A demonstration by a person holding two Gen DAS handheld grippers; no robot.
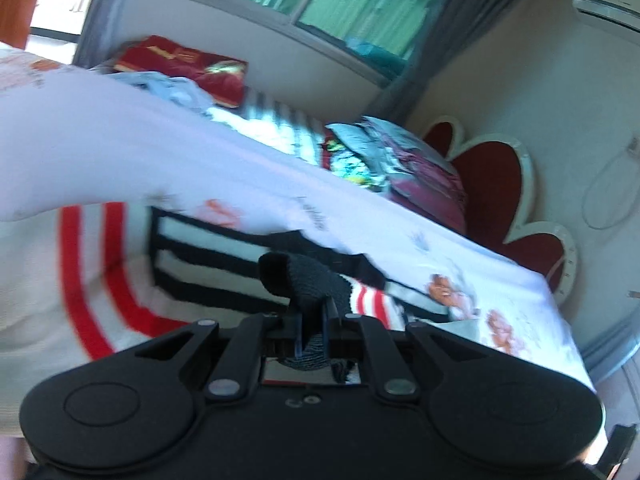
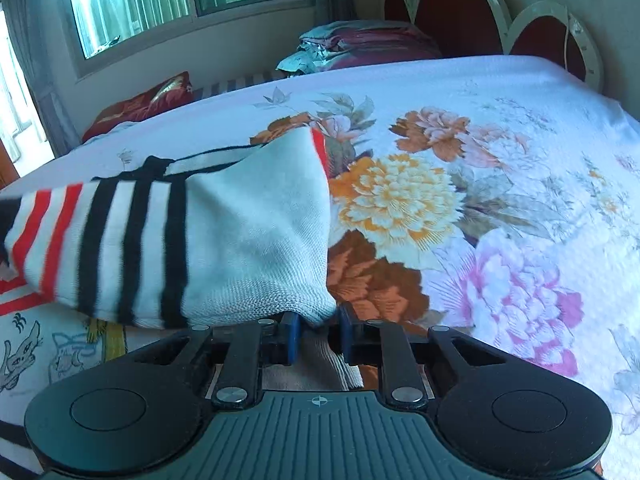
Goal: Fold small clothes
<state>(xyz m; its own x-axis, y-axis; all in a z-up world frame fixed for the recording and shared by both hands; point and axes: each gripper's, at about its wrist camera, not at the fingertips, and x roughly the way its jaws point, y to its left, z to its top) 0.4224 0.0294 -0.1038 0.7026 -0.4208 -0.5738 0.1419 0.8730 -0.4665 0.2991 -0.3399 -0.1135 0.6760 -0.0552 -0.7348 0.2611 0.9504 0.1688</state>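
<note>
A small striped knitted garment (image 2: 168,236) is seen held up over a bed by two hand-held grippers. The left gripper (image 1: 314,320) is closed tight on a dark ribbed band of the knit (image 1: 308,276), which is bunched into a fold between its blue pads, with red and white stripes spilling out just beside it. The right gripper (image 2: 316,328) has a pale corner of the same garment between its jaws; the blue pads are set close on either side of the cloth, but whether they press it cannot be told. From that corner the fabric is stretched away to the left in the right wrist view, plain off-white giving way to black stripes, then red ones, its coarse weave plainly visible.

Beneath it, a smooth white bedsheet (image 2: 500,92) printed with large orange, pink and brown flowers is spread flat, and broad open room is left on it to the right of the garment and toward the headboard. The far edge of the bed is bounded by a scalloped headboard (image 2: 456,8) of red panels rimmed in white. Folded bedding (image 2: 360,44) in maroon and grey is stacked at that end, and a red cushion (image 2: 152,100) lies along the window side. The left wrist view is blurred.
</note>
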